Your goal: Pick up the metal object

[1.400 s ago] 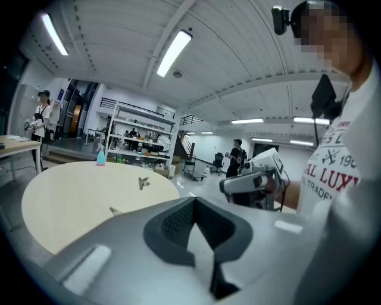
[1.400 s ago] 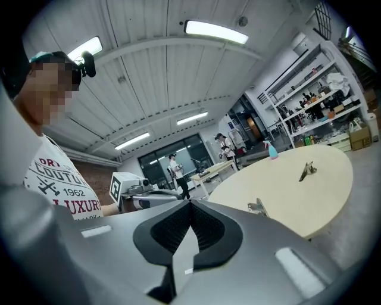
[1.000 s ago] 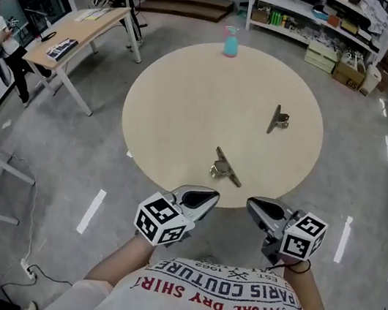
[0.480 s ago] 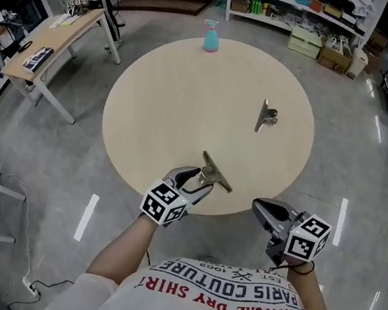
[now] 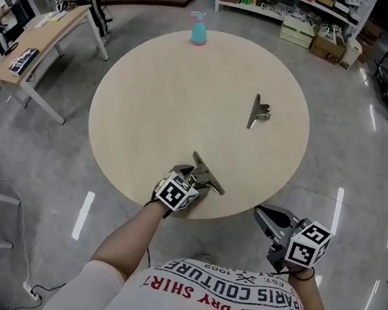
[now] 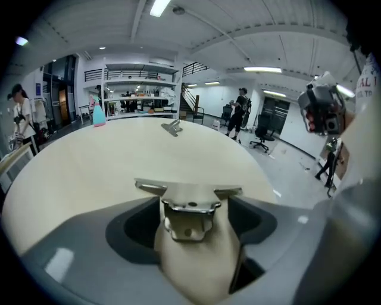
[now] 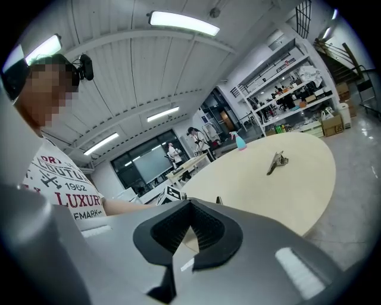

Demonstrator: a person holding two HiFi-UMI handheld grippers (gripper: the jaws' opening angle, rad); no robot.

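Opening left gripper [image 5: 192,178], metal clip [image 6: 188,205] between its fingers [image 6: 89,244]

Bright, even overhead light from ceiling strips [image 7: 183,22]; glare streaks on polished floor [image 5: 84,214]. Gripper views fisheye-warped, corners dark, nearest foreground soft.

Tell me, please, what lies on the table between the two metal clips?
Nothing does. In the head view, the stretch of table between the near clip and the far clip is bare.
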